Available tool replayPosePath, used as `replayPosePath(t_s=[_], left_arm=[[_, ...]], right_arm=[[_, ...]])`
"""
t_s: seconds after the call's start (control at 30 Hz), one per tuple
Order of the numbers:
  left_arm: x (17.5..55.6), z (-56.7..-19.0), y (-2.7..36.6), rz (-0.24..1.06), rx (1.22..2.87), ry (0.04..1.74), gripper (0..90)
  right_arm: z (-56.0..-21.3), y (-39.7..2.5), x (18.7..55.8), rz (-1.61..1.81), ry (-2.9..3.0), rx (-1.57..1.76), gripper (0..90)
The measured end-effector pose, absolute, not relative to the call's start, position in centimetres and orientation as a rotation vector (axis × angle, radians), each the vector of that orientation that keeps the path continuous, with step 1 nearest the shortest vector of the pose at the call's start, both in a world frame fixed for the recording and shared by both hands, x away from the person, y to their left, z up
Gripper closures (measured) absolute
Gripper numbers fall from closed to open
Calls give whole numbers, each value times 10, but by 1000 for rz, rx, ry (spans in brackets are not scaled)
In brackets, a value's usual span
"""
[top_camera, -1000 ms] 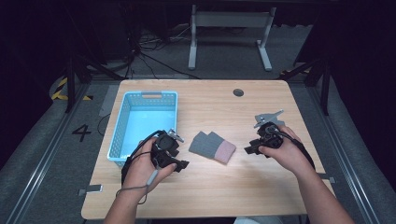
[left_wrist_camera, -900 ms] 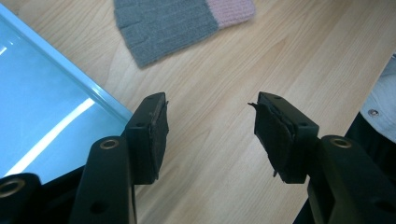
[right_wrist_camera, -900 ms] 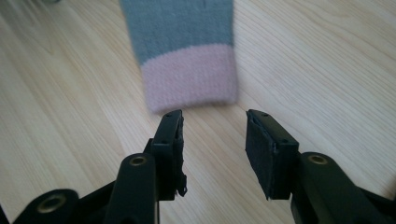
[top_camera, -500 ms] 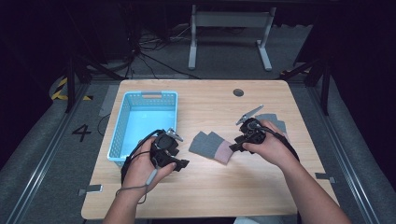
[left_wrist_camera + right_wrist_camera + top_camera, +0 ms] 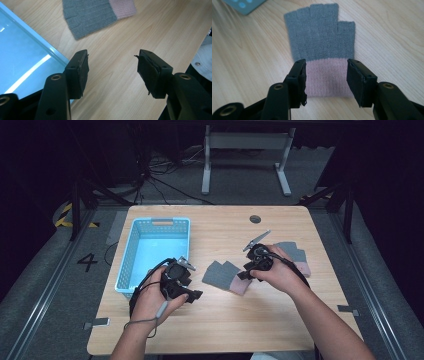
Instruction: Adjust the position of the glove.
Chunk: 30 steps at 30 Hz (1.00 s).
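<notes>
A grey fingerless glove (image 5: 220, 273) with a pink cuff lies flat at the middle of the wooden table (image 5: 225, 330). In the right gripper view the same glove (image 5: 322, 40) has its fingers pointing away. My right gripper (image 5: 325, 80) is open, one jaw on either side of the pink cuff. From above, that right gripper (image 5: 245, 274) sits at the glove's right end. My left gripper (image 5: 112, 72) is open over bare wood with nothing between its jaws. It (image 5: 187, 287) is held beside the blue basket (image 5: 161, 221), left of the glove (image 5: 95, 15).
A second grey and pink glove (image 5: 296, 255) lies at the right, partly behind the right hand. The basket (image 5: 22, 57) looks empty. A dark round hole (image 5: 255, 219) is in the table's far side. The table's front half is bare wood.
The right hand has moved left, from over the second glove to the pink cuff of the middle glove. The left hand and its gripper have stayed put.
</notes>
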State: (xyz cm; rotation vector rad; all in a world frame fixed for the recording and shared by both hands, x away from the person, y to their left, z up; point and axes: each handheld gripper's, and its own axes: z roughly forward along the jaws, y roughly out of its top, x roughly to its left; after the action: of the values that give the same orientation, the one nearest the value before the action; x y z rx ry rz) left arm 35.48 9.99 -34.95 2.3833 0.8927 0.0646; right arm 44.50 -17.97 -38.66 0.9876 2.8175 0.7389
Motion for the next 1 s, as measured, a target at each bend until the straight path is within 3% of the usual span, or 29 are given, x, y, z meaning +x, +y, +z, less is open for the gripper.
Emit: replayPosePath(t_s=[0.7, 1.0], left_arm=[[358, -350, 104, 70, 2362, 912, 415], [357, -349, 105, 77, 2350, 916, 412]], right_arm=[[-434, -144, 461, 580, 2799, 961, 351], [-434, -141, 463, 554, 2803, 977, 385]])
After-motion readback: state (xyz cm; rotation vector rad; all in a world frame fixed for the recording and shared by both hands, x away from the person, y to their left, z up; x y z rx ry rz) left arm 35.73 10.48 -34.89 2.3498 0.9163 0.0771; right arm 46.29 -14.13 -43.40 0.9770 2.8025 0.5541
